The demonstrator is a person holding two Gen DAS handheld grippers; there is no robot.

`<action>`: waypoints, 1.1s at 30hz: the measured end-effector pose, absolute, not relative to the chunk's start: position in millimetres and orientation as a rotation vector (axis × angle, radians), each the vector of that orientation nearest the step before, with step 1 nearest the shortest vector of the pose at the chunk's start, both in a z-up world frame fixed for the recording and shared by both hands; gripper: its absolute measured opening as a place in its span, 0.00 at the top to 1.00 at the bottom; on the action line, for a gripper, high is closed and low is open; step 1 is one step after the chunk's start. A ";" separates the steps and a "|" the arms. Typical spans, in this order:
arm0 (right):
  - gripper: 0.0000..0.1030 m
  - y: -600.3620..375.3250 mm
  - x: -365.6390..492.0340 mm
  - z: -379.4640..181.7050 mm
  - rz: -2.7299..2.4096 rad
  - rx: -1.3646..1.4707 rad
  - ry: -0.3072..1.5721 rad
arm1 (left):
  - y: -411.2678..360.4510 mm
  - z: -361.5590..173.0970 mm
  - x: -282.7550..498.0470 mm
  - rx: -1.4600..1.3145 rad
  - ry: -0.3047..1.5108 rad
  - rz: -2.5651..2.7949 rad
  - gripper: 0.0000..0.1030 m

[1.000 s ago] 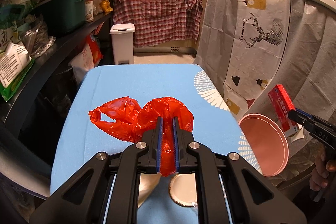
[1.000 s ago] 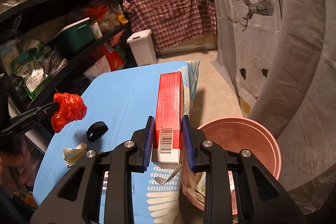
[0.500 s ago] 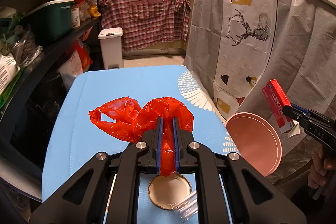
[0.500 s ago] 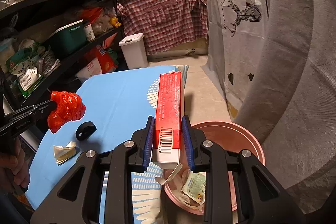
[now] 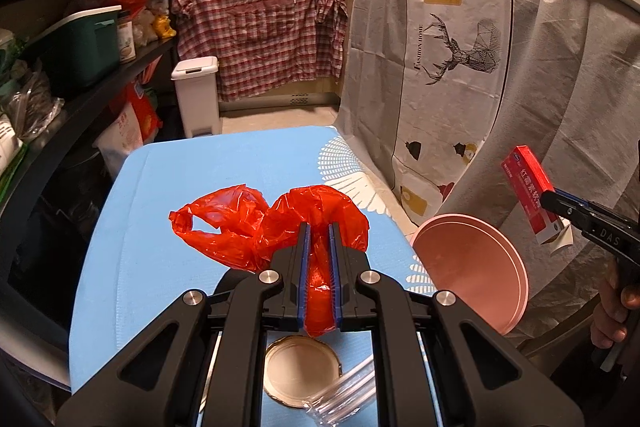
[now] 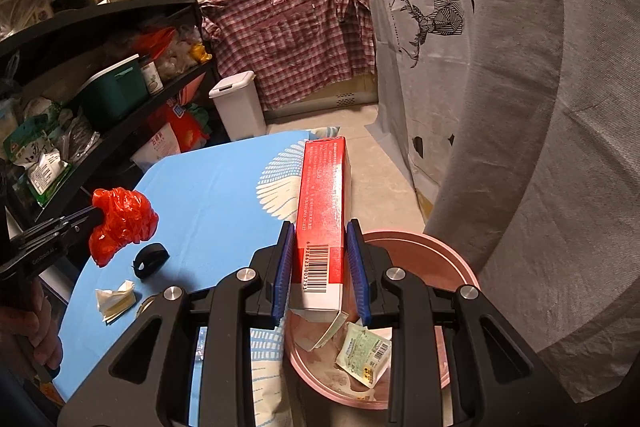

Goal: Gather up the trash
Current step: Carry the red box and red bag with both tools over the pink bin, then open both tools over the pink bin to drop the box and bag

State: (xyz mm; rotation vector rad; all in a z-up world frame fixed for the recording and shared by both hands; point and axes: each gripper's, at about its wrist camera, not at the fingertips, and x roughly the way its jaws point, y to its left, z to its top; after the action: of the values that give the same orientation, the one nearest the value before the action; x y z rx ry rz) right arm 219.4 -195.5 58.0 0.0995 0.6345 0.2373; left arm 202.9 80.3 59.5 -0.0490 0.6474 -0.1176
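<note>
My left gripper (image 5: 318, 259) is shut on a crumpled red plastic bag (image 5: 256, 223) and holds it above the blue table (image 5: 224, 167); it also shows in the right wrist view (image 6: 120, 223). My right gripper (image 6: 320, 259) is shut on a red and white carton (image 6: 324, 211), held upright over the pink bin (image 6: 460, 267). The bin (image 5: 472, 263) stands off the table's right edge and holds a small packet (image 6: 364, 359). The carton also shows in the left wrist view (image 5: 532, 195).
On the table lie a round metal lid (image 5: 302, 371), a clear plastic piece (image 5: 344, 399), a black clip (image 6: 150, 259) and crumpled paper (image 6: 114, 299). Dark shelves (image 5: 60, 75) line the left. A white pedal bin (image 5: 198, 99) stands beyond the table. A curtain (image 6: 540, 147) hangs right.
My right gripper has carried the carton rightward to above the pink bin. My left gripper has lifted and drawn back with the red bag; the metal lid now shows beneath it.
</note>
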 end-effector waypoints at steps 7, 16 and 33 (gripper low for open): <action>0.73 -207.8 218.4 59.9 0.214 0.108 0.633 | 66.4 60.3 204.5 -0.040 0.642 -0.146 0.91; 0.73 -222.7 219.2 58.4 0.180 0.123 0.640 | 50.4 54.8 209.5 -0.043 0.659 -0.189 0.91; 0.73 -248.1 226.0 48.5 0.131 0.157 0.678 | -26.5 35.9 233.1 -0.036 0.718 -0.380 0.91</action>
State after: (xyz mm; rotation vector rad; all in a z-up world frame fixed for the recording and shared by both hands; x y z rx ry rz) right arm 226.0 -248.1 48.5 0.1569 0.6776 0.1313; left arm 233.1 -26.5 35.9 -0.0361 0.7184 -0.3802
